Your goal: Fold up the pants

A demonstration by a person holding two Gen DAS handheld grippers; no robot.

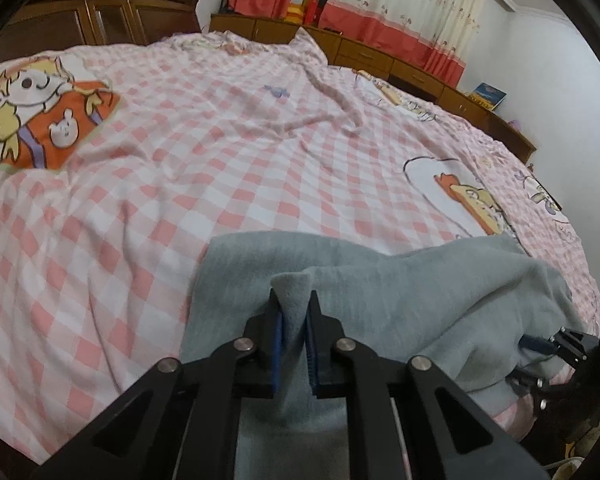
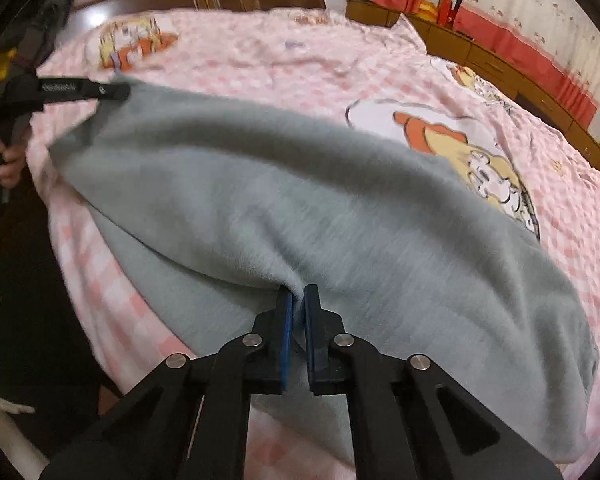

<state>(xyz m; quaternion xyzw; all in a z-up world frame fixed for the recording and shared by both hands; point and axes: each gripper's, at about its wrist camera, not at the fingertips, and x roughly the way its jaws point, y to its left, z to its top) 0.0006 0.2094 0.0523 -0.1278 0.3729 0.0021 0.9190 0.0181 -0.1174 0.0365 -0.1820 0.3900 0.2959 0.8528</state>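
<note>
No text, label, brand or number could be read in either view. The bedsheet (image 1: 228, 128) bore only cartoon prints, without lettering. A blue book (image 1: 489, 94) stood on the far right cabinet (image 1: 460, 100), and its cover was too small and blurred to make out any words.

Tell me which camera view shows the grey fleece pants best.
The right wrist view: the grey fleece pants stretch across most of the picture. The left wrist view shows only one end, bunched behind the left gripper.
</note>
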